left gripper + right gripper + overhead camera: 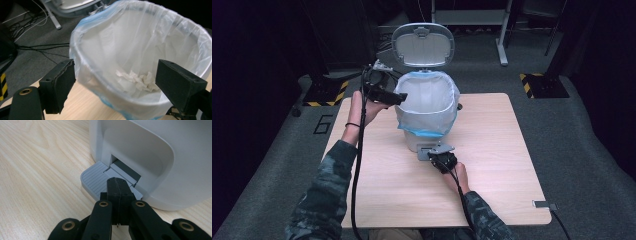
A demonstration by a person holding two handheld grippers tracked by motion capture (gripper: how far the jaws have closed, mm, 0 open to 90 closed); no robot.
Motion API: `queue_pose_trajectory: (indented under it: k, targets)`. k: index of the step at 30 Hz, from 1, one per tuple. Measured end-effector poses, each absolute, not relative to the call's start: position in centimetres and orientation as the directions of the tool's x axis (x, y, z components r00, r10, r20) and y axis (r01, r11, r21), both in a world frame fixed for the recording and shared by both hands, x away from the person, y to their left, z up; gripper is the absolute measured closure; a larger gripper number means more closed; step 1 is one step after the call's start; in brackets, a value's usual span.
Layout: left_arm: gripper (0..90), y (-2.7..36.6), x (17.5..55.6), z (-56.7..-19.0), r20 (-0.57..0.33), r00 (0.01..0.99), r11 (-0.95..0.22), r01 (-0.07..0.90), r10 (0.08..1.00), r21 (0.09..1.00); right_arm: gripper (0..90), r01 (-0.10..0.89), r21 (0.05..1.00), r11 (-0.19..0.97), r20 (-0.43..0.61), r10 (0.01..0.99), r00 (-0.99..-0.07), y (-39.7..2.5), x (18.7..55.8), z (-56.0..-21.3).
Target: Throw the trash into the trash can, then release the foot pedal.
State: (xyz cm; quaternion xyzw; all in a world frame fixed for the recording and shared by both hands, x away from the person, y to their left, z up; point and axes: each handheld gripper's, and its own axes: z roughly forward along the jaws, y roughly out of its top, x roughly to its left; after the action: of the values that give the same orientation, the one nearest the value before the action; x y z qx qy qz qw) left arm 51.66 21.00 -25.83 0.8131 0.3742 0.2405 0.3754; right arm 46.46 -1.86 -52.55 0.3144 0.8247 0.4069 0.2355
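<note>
Pressing the bin's pedal (96, 180) with my right claw (119, 185) while my left claw (115, 85) hovers at the rim.

The white bin (428, 112) stands near the far middle of the wooden table (492, 165), its lid (423, 45) tipped up and back, a clear liner bag (140, 37) with a blue edge folded over its rim and crumpled paper (136, 80) lying at the bottom. My right claw's jaws are pressed together, tips resting on the grey ribbed pedal at the bin's foot. My left claw's jaws are spread wide, empty, just beside the bag's near rim on the bin's left. Grey floor and cables lie beyond.
</note>
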Motion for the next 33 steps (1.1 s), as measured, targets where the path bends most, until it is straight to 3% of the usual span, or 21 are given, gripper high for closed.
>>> queue_pose_trajectory:
  k: [15,29,31,33]
  targets:
    - [14.8,27.0,48.0,-31.1,0.073,0.517,-0.338,0.440,0.853,0.832,90.0,0.325,0.819,0.473,-0.138,0.712,-0.688,-1.8,46.4,-52.6]
    - [14.7,29.8,45.5,-37.5,0.039,0.444,-0.274,0.479,0.895,0.834,89.7,0.370,0.817,0.442,-0.069,0.713,-0.698,-2.2,46.9,-52.3]
    - [14.4,30.1,45.1,-37.9,0.040,0.437,-0.268,0.474,0.898,0.839,67.0,0.395,0.808,0.437,-0.049,0.718,-0.694,-2.4,47.0,-52.1]
    - [14.4,30.4,44.4,-38.5,0.042,0.430,-0.261,0.465,0.902,0.846,56.2,0.418,0.801,0.428,-0.014,0.711,-0.703,-3.1,46.5,-51.4]
